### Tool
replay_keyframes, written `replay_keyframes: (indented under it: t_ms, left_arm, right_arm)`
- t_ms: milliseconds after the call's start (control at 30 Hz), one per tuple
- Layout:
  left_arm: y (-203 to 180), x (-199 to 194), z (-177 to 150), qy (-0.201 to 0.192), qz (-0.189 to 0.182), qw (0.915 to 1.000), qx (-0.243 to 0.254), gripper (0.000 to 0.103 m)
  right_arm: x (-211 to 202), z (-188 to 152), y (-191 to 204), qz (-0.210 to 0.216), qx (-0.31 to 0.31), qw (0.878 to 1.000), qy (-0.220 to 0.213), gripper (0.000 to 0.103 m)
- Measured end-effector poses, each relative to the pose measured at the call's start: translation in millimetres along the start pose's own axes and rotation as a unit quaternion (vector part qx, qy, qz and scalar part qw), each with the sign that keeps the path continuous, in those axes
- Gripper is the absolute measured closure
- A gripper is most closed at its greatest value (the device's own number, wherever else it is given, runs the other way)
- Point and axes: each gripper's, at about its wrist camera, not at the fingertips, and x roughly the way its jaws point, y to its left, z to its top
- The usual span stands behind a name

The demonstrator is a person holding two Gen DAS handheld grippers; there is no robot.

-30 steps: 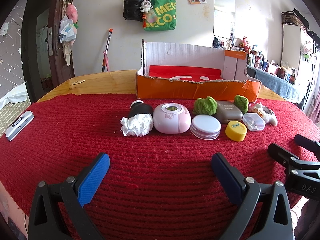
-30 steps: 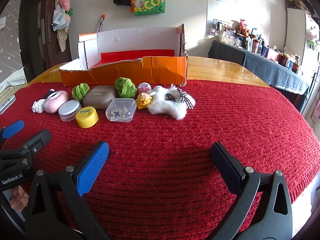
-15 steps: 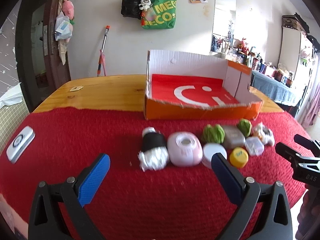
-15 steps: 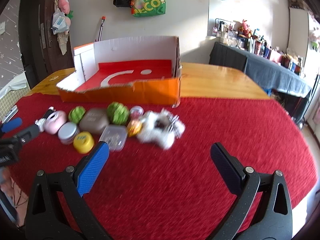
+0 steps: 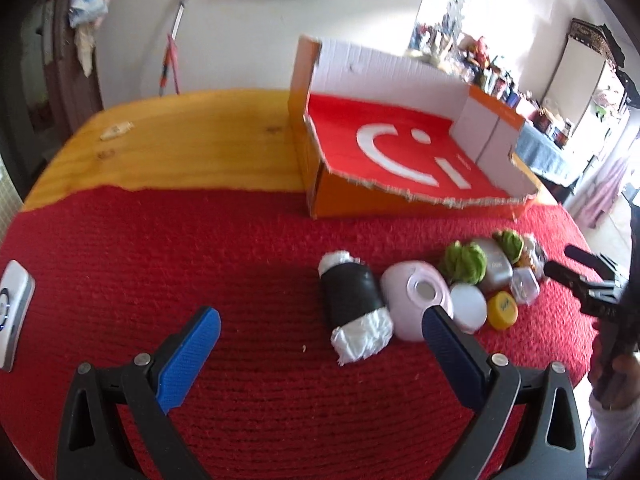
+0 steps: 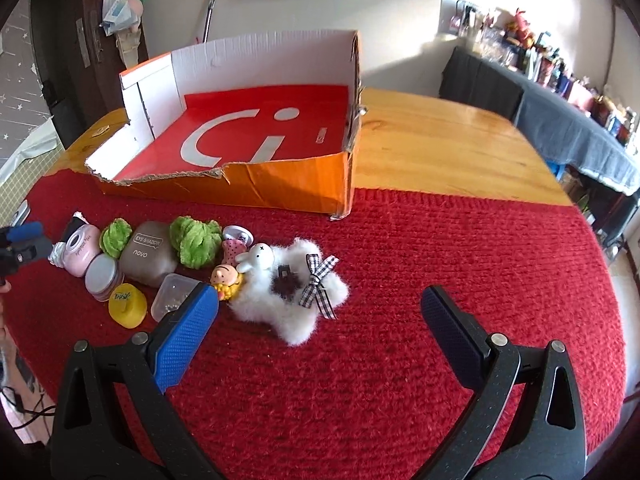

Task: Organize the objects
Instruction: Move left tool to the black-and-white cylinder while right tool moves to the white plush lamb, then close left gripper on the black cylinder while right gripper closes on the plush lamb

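Note:
An empty orange cardboard box (image 5: 416, 196) (image 6: 256, 188) with a red floor stands at the back of the red cloth. In front of it lies a row of small items: a black roll with white ends (image 5: 352, 300), a pink round case (image 5: 416, 296) (image 6: 82, 250), a white-lidded tin (image 5: 468, 308) (image 6: 103, 276), a yellow cap (image 5: 503, 310) (image 6: 127, 305), green pompoms (image 6: 196, 242), a brown eyeshadow case (image 6: 147, 252) and a fluffy white plush (image 6: 292, 288). My left gripper (image 5: 320, 340) is open above the cloth, near the black roll. My right gripper (image 6: 320, 320) is open, just above the plush.
A white remote-like device (image 5: 14, 312) lies at the cloth's left edge. Bare wooden table (image 6: 440, 152) lies beyond the cloth, right of the box. A dark shelf with clutter (image 6: 560, 92) stands far right. The other gripper shows at the right edge of the left wrist view (image 5: 592, 280).
Both grippers have risen and tilted down over the row of items, so the box floor now shows. The left one has closed in on the black roll, the right on the plush.

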Motion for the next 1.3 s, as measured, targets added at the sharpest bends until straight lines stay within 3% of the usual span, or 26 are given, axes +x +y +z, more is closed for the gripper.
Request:
replay_keyframes:
  t_ms: [533,767,833,900,967,1200,1233,1267,1300]
  left_arm:
    - [5,18,5,0.035,0.011,0.9982,0.047,0.007]
    - [-3,22,8,0.024,0.004,0.9972,0.071,0.027]
    - [-5,22,9,0.018,-0.003,0.997,0.075,0.036]
    - [-7,22,9,0.015,-0.016,0.9967,0.079,0.056]
    - [-10,22,8,0.012,-0.02,0.9964,0.082,0.057]
    - [-14,12,7,-0.005,-0.03,0.9964,0.079,0.059]
    - [-14,9,7,-0.009,-0.031,0.9964,0.078,0.059]
    - [-15,5,8,-0.013,-0.032,0.9963,0.079,0.059]
    - [-16,2,9,-0.017,-0.033,0.9961,0.081,0.059]
  right_arm:
    - [21,3,-4,0.005,0.005,0.999,0.04,0.0]
    - [26,5,-2,0.027,-0.004,0.999,0.046,0.001]
    - [25,4,0,0.036,-0.012,0.998,0.04,0.014]
    - [23,4,4,0.044,-0.02,0.998,0.032,0.031]
    - [21,3,5,0.049,-0.025,0.998,0.029,0.046]
    - [10,2,3,0.066,-0.024,0.997,0.014,0.051]
    - [6,3,2,0.067,-0.023,0.997,0.01,0.056]
    - [4,5,2,0.067,-0.024,0.997,0.007,0.068]
    - [1,6,2,0.064,-0.025,0.998,0.004,0.071]
